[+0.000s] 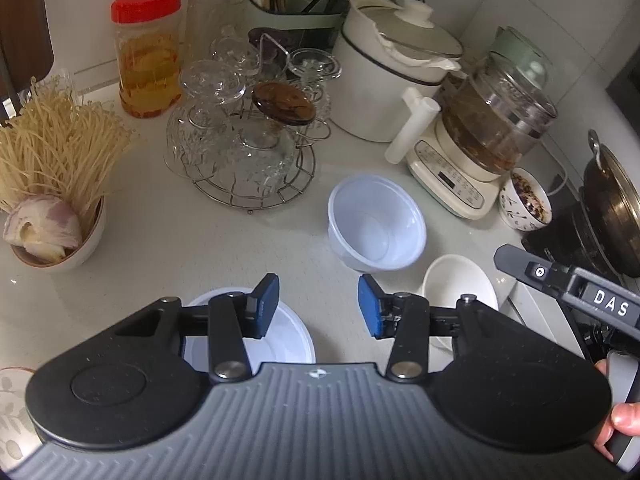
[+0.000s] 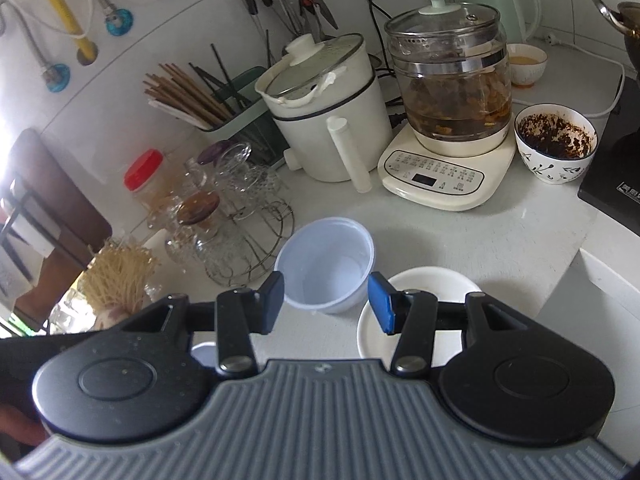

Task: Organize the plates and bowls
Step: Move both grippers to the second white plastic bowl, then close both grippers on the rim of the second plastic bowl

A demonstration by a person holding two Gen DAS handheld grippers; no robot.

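A translucent plastic bowl [image 1: 376, 222] stands empty on the white counter; it also shows in the right wrist view [image 2: 326, 264]. A white plate [image 1: 460, 284] lies to its right, seen too in the right wrist view [image 2: 420, 308]. A second white plastic bowl [image 1: 288, 336] sits under my left gripper's left finger. My left gripper [image 1: 318, 306] is open and empty above the counter. My right gripper [image 2: 326, 306] is open and empty, its fingers either side of the plastic bowl's near rim, above it.
A wire rack of glassware [image 1: 240, 140], a red-lidded jar [image 1: 146, 52], a bowl of enoki mushrooms [image 1: 56, 184], a white cooker [image 1: 392, 76], a glass kettle [image 1: 492, 128], a patterned bowl of dregs [image 2: 554, 144] and a wok on a black hob [image 1: 608, 208] crowd the counter.
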